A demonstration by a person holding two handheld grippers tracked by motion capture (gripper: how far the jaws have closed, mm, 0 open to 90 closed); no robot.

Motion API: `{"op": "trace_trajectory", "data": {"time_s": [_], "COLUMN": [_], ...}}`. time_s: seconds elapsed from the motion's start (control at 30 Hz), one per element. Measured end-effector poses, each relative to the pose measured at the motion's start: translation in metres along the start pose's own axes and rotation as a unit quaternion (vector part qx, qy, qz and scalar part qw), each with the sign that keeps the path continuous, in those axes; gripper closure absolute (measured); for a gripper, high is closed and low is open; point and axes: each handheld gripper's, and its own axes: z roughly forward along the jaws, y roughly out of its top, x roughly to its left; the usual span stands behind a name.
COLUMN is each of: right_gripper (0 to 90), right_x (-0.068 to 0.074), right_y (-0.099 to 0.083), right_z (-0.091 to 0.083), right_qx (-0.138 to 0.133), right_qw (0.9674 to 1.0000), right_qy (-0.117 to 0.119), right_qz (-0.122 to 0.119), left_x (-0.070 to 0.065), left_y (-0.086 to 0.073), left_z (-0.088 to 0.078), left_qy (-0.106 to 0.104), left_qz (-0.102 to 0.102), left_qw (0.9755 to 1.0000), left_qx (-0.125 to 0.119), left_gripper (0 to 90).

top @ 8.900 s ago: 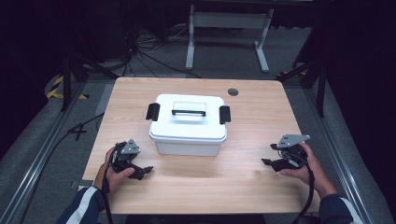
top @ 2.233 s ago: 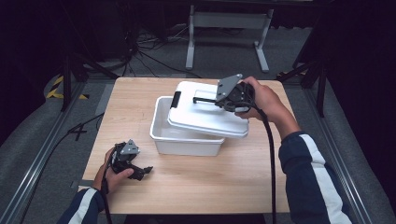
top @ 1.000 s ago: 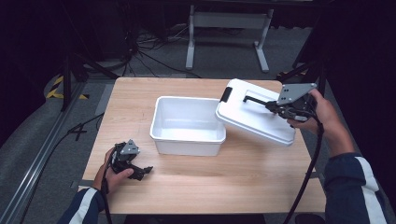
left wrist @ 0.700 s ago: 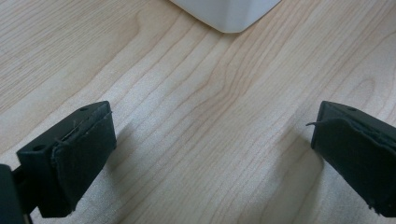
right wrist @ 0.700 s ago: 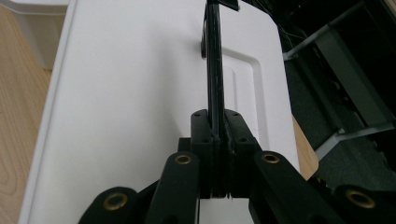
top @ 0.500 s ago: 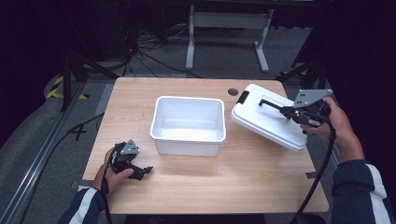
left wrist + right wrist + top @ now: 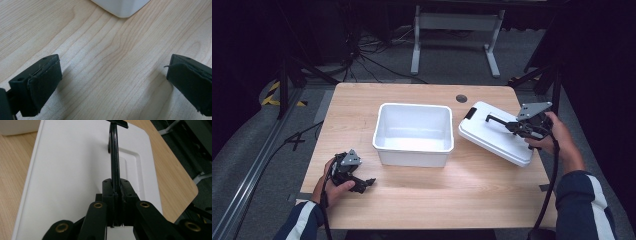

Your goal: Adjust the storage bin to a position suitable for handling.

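High view: right gripper clamped on lid handle near table's right edge — lower flat, then release. Left gripper open, idle.

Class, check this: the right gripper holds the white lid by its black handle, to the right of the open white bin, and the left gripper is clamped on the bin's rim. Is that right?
Not quite. The left gripper is open over bare table, apart from the bin, as the left gripper view shows. The rest holds: the right gripper grips the lid by its handle.
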Motion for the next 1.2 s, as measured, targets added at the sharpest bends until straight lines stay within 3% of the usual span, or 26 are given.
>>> {"op": "trace_trajectory", "data": {"time_s": [0.53, 0.7, 1.2], "right_gripper": [84.8, 84.7, 84.5], "right_x": [0.008, 0.009, 0.007], "right_y": [-0.004, -0.007, -0.028], "right_z": [0.041, 0.046, 0.062], "right_qx": [0.009, 0.014, 0.023], "right_qw": [0.9995, 0.9995, 0.9984], "right_qy": [0.028, 0.028, 0.028], "right_qz": [0.012, 0.009, 0.044], "left_x": [0.000, 0.000, 0.001], "left_y": [0.000, 0.000, 0.000], "left_z": [0.000, 0.000, 0.000], "left_qy": [0.000, 0.000, -0.002], "left_qz": [0.000, 0.000, 0.004], "left_qw": [1.0000, 1.0000, 1.0000], "left_qx": [0.000, 0.000, 0.000], "left_gripper": [0.3, 0.3, 0.2]}}
